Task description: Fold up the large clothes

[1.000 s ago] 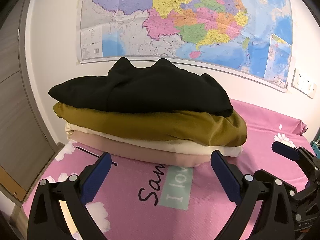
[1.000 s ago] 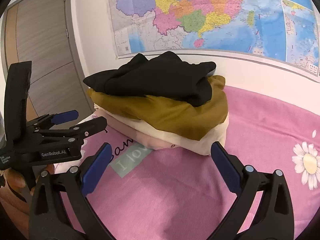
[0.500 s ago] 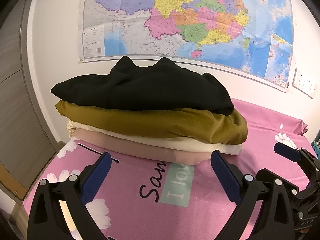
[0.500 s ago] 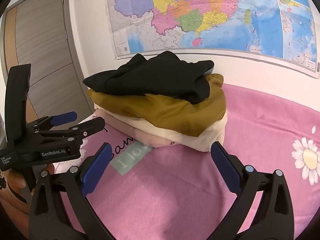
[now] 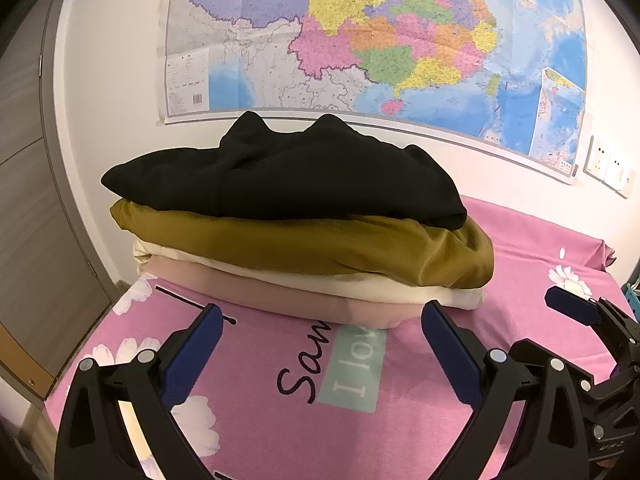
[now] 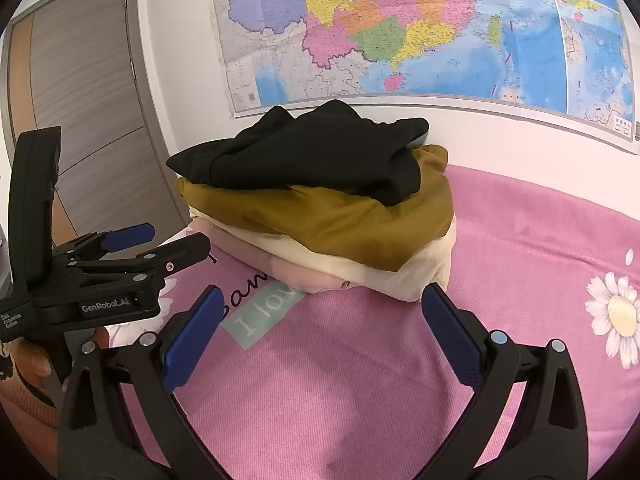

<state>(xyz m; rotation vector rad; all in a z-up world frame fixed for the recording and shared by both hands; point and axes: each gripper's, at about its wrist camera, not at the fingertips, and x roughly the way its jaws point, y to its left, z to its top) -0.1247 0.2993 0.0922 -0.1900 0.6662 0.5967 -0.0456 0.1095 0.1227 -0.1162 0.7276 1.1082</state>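
A stack of folded clothes lies on the pink bedsheet (image 5: 400, 432) against the wall. A black garment (image 5: 288, 176) is on top, then an olive one (image 5: 320, 248), a cream one (image 5: 360, 286) and a pale pink one (image 5: 288, 300) at the bottom. My left gripper (image 5: 320, 314) hovers open just in front of the stack, nothing between its blue pads. My right gripper (image 6: 322, 296) is also open and empty, facing the stack's right corner (image 6: 420, 280). Each gripper shows in the other's view: the right gripper (image 5: 592, 312) at the far right, the left gripper (image 6: 172, 240) at the left.
A large wall map (image 5: 380, 40) hangs behind the stack. A grey door (image 6: 88, 100) stands to the left, close to the bed's left edge (image 5: 80, 360). Wall sockets (image 5: 608, 168) sit at the right. A hand (image 6: 36, 364) holds the left gripper. Open sheet with daisies (image 6: 616, 312) stretches right.
Both views have shifted only slightly; the stack sits a touch farther off. The clothes have not moved and both grippers stay open.
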